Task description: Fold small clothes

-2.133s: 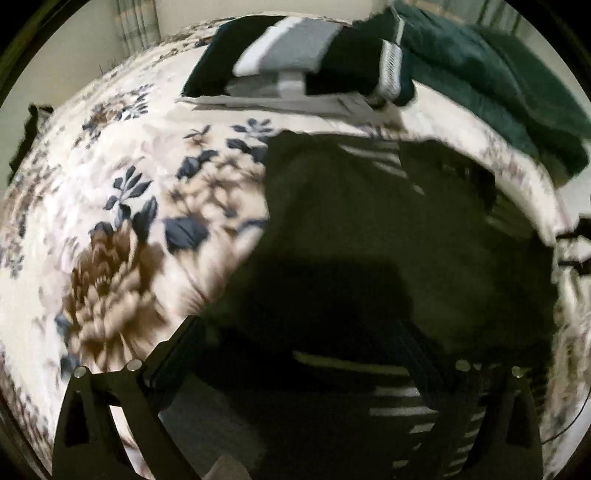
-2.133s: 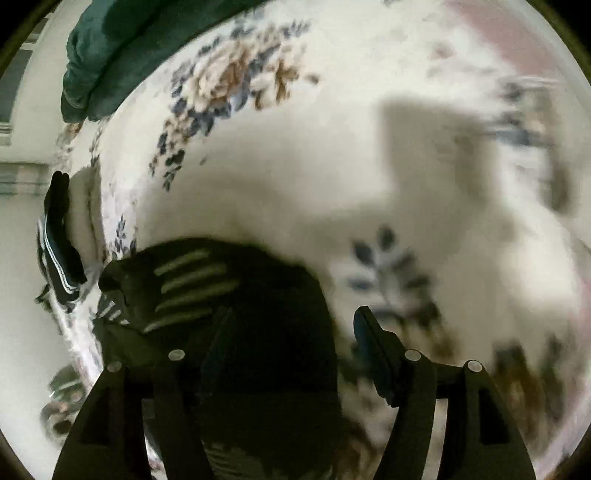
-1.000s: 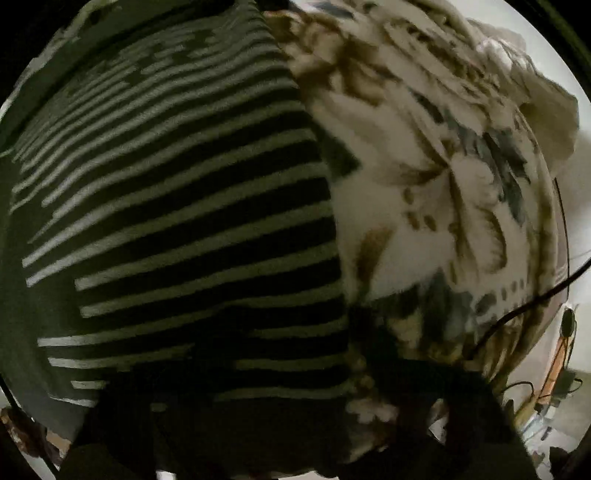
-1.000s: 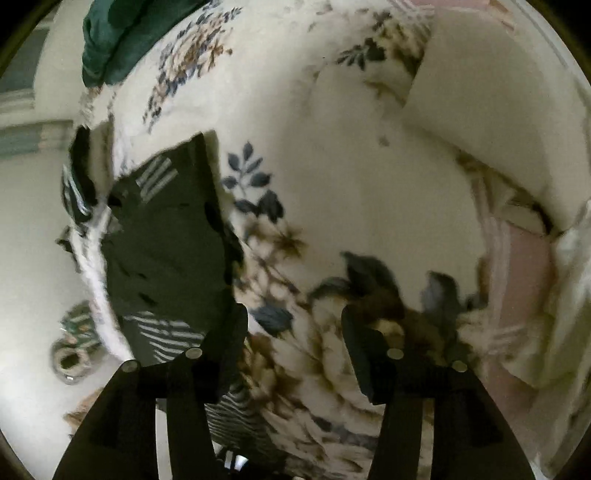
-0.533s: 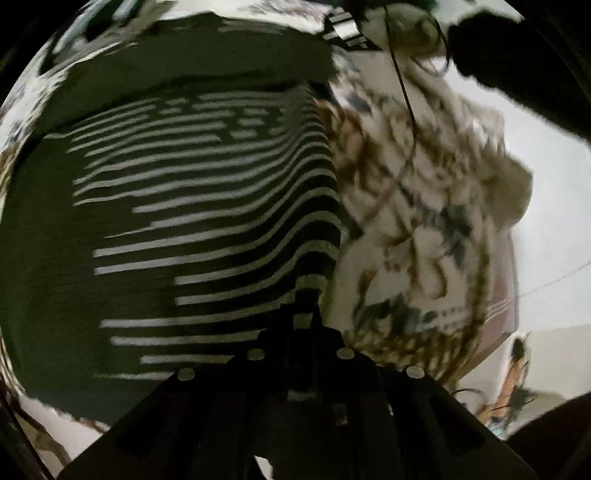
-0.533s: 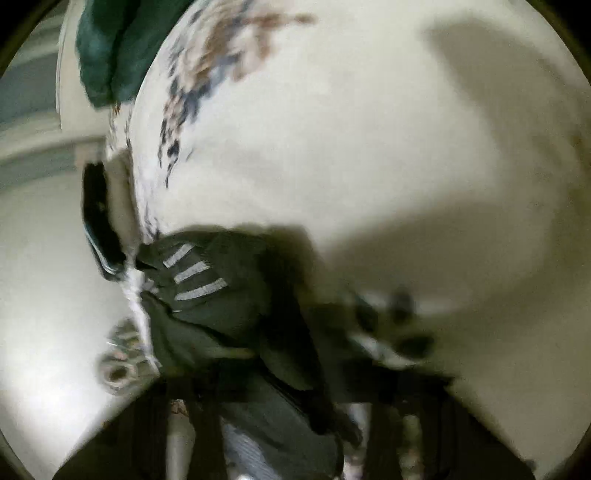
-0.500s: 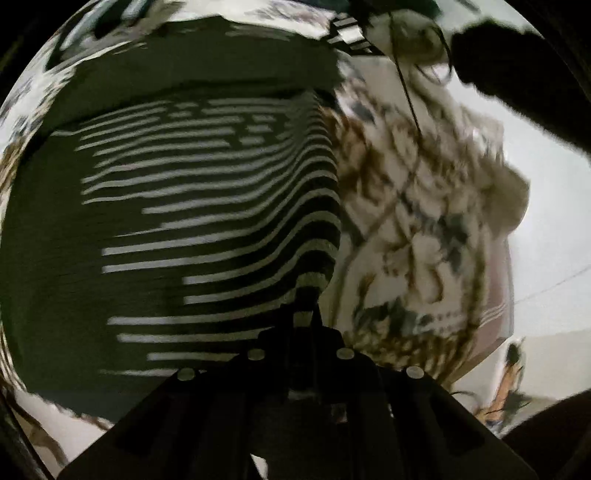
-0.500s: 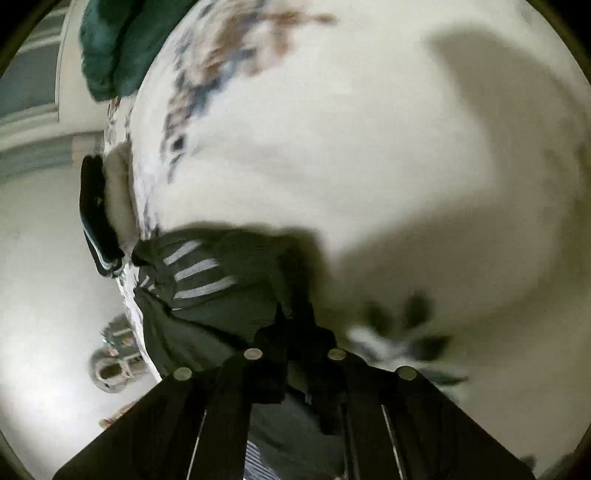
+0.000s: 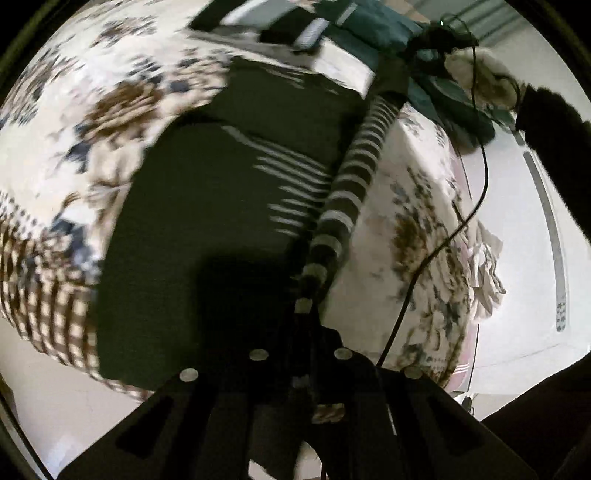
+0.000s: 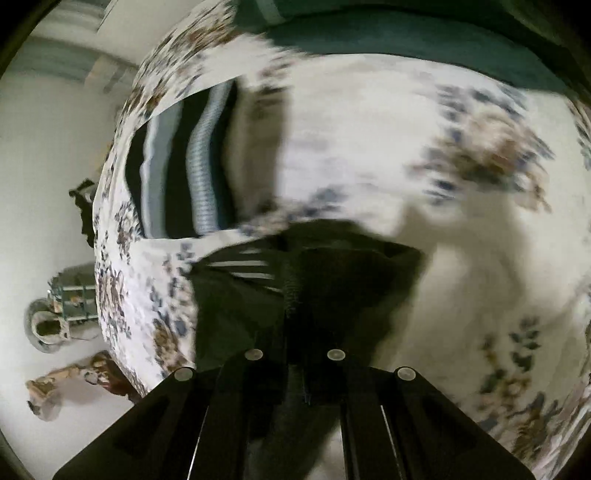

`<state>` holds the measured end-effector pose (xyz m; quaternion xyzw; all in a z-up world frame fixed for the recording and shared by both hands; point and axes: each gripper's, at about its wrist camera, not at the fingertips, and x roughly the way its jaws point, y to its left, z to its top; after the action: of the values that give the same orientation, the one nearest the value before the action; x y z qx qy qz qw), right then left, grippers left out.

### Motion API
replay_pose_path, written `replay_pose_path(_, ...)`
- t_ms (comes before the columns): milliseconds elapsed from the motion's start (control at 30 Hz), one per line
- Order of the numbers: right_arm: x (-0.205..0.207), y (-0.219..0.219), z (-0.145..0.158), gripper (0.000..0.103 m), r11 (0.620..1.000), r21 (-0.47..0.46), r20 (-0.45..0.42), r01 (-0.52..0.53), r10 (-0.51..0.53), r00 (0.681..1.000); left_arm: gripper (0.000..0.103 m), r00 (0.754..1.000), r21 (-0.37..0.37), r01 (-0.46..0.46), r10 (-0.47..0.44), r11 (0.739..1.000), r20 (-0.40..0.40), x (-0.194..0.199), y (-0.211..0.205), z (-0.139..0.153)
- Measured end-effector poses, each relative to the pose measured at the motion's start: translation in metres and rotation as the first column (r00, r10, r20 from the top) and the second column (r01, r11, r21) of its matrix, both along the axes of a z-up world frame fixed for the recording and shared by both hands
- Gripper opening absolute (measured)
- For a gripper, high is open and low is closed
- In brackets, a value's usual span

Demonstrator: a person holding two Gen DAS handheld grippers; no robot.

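Observation:
A dark green garment with white stripes [image 9: 207, 206] lies on the floral bedspread [image 9: 74, 122]. My left gripper [image 9: 303, 332] is shut on its striped edge [image 9: 351, 184], which is lifted and stretched taut up to my right gripper [image 9: 436, 37], seen at the top right of the left wrist view. In the right wrist view my right gripper [image 10: 293, 321] is shut on the dark garment [image 10: 332, 266], pinching a fold of it above the bedspread [image 10: 406, 147].
A folded black and grey striped garment [image 9: 266, 22] lies at the far end of the bed, also in the right wrist view [image 10: 184, 158]. A dark teal blanket [image 9: 369, 33] is piled behind it. A black cable [image 9: 443, 236] hangs across the bed's right side.
Both grippers have closed on the garment's edge and lifted it. The left view swung from close over the stripes to looking along the bed, with the striped edge now pulled taut between the grippers.

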<state>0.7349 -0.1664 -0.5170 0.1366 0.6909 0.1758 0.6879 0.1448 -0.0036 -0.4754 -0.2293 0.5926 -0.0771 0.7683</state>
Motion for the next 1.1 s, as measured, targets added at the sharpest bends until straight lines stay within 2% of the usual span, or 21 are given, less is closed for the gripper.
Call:
replay_pose_path(100, 0.005, 0.089, -0.009, 0.005, 0.998, -0.065, 0.003, -0.014, 0.015, 1.0, 0.002, 1.0, -0.031, -0.018, 0.018, 0.999, -0.015, -0.003, 0.05, -0.015)
replay_pose_path(167, 0.01, 0.144, -0.027, 0.005, 0.994, -0.105, -0.011, -0.007, 0.006, 1.0, 0.002, 0.999, -0.053, -0.028, 0.026, 0.998, -0.034, -0.002, 0.082, -0.032)
replay_pose_path(267, 0.013, 0.201, -0.059, 0.005, 0.99, -0.137, -0.04, 0.017, -0.023, 0.999, 0.002, 0.997, -0.077, -0.049, 0.044, 0.996, -0.059, 0.002, 0.122, -0.059)
replay_pose_path(333, 0.013, 0.222, -0.082, 0.009, 0.99, -0.137, -0.081, 0.04, -0.051, 0.995, 0.002, 0.995, -0.121, -0.041, 0.029, 0.992, -0.094, 0.004, 0.139, -0.079)
replay_pose_path(367, 0.01, 0.224, -0.091, 0.01, 0.99, -0.128, -0.089, 0.054, -0.066, 0.994, 0.003, 0.991, -0.117, -0.036, 0.021, 0.992, -0.129, 0.005, 0.147, -0.091)
replay_pose_path(400, 0.005, 0.225, -0.095, 0.018, 0.993, -0.093, -0.096, 0.068, -0.077, 0.992, 0.003, 0.987, -0.118, -0.039, 0.02, 0.992, -0.158, 0.003, 0.153, -0.098)
replay_pose_path(433, -0.001, 0.225, -0.098, 0.03, 0.996, -0.046, -0.106, 0.081, -0.085, 0.991, 0.004, 0.983, -0.138, -0.049, 0.022, 0.989, -0.184, 0.001, 0.159, -0.106)
replay_pose_path(500, -0.031, 0.217, -0.093, 0.048, 0.994, 0.047, -0.128, 0.101, -0.094, 0.987, 0.006, 0.974, -0.114, -0.06, 0.033, 0.992, -0.226, -0.004, 0.172, -0.111)
replay_pose_path(533, -0.046, 0.211, -0.091, 0.049, 0.993, 0.07, -0.131, 0.095, -0.085, 0.988, 0.009, 0.973, -0.109, -0.057, 0.031, 0.992, -0.229, -0.005, 0.175, -0.111)
replay_pose_path(567, -0.068, 0.202, -0.087, 0.049, 0.993, 0.084, -0.132, 0.089, -0.077, 0.988, 0.026, 0.972, -0.095, -0.052, 0.028, 0.994, -0.235, -0.005, 0.177, -0.11)
replay_pose_path(600, -0.096, 0.189, -0.085, 0.049, 0.991, 0.091, -0.139, 0.095, -0.082, 0.987, 0.05, 0.97, -0.089, -0.047, 0.025, 0.995, -0.24, -0.002, 0.178, -0.11)
replay_pose_path(667, -0.157, 0.16, -0.09, 0.049, 0.988, 0.096, -0.187, 0.123, -0.103, 0.977, 0.063, 0.975, -0.108, -0.044, 0.019, 0.993, -0.222, 0.006, 0.177, -0.107)
replay_pose_path(733, -0.209, 0.136, -0.1, 0.049, 0.984, 0.081, -0.227, 0.158, -0.137, 0.964, 0.063, 0.978, -0.113, -0.004, -0.019, 0.994, -0.206, 0.021, 0.165, -0.105)
replay_pose_path(800, -0.274, 0.102, -0.117, 0.049, 0.976, 0.031, -0.267, 0.216, -0.2, 0.943, 0.063, 0.98, -0.08, 0.071, -0.084, 0.994, -0.182, 0.036, 0.147, -0.105)
replay_pose_path(867, -0.335, 0.07, -0.136, 0.049, 0.95, -0.004, -0.329, 0.313, -0.296, 0.897, 0.063, 0.972, -0.031, 0.155, -0.158, 0.987, -0.176, 0.049, 0.123, -0.11)
replay_pose_path(933, -0.378, 0.046, -0.152, 0.049, 0.918, 0.005, -0.382, 0.397, -0.365, 0.849, 0.063, 0.954, 0.048, 0.229, -0.215, 0.972, -0.208, 0.059, 0.102, -0.121)
replay_pose_path(967, -0.405, 0.032, -0.161, 0.049, 0.903, -0.015, -0.403, 0.43, -0.399, 0.824, 0.063, 0.946, 0.103, 0.253, -0.223, 0.962, -0.236, 0.063, 0.097, -0.128)
replay_pose_path(1033, -0.435, 0.018, -0.17, 0.049, 0.895, -0.068, -0.398, 0.441, -0.429, 0.811, 0.063, 0.942, 0.178, 0.249, -0.196, 0.952, -0.273, 0.065, 0.103, -0.138)
replay_pose_path(1100, -0.464, 0.006, -0.175, 0.049, 0.885, -0.086, -0.4, 0.458, -0.451, 0.798, 0.065, 0.943, 0.2, 0.227, -0.163, 0.953, -0.291, 0.059, 0.121, -0.141)
